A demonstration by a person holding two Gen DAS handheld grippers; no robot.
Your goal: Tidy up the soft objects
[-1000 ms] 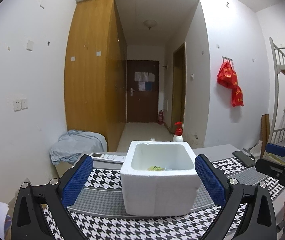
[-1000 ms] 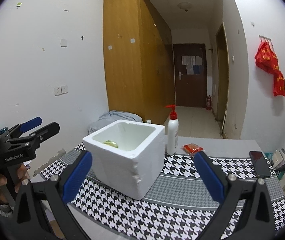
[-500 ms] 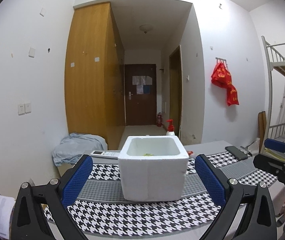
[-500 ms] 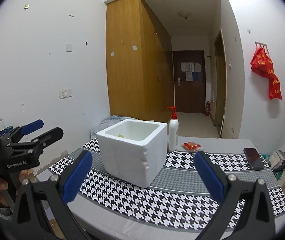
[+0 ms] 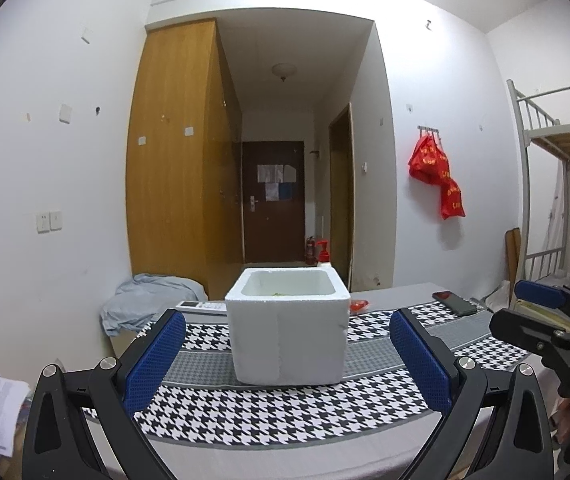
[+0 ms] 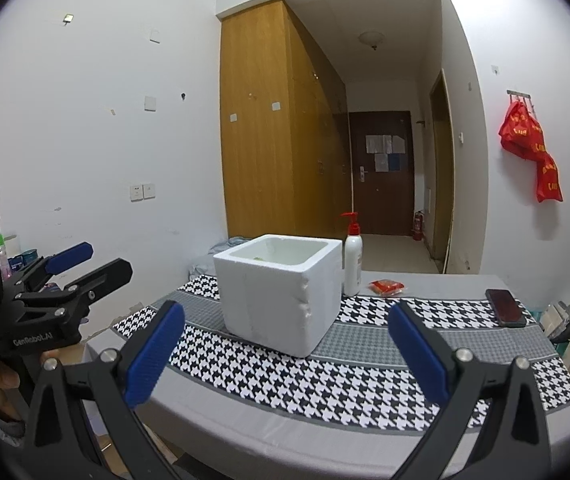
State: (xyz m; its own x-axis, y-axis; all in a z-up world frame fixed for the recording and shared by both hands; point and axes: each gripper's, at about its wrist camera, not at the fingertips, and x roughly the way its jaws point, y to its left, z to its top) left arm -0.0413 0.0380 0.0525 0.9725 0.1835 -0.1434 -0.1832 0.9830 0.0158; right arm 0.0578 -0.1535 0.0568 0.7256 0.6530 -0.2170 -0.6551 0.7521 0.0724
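- My left gripper [image 5: 285, 360] and right gripper [image 6: 285, 348] both hung short of the counter's [image 6: 325, 412] near edge, jaws spread wide and empty.
- The white foam box [image 5: 289, 344] sat mid-counter on the houndstooth runner [image 6: 365, 372], nearer the left end, open side up.
- Something small and green [image 5: 279, 294] lay inside on its floor; too little showed to name it.
- A red packet [image 6: 386, 287] lay near the far edge, just right of the pump bottle [image 6: 352, 264], apart from the box.
- I judged the packet light, limp and slick, best pinched across its middle.
- The box looked light but crumbly, its right front corner already chipped, so I would clamp a wall gently.
- A phone [image 6: 505, 307] lay by the right end.
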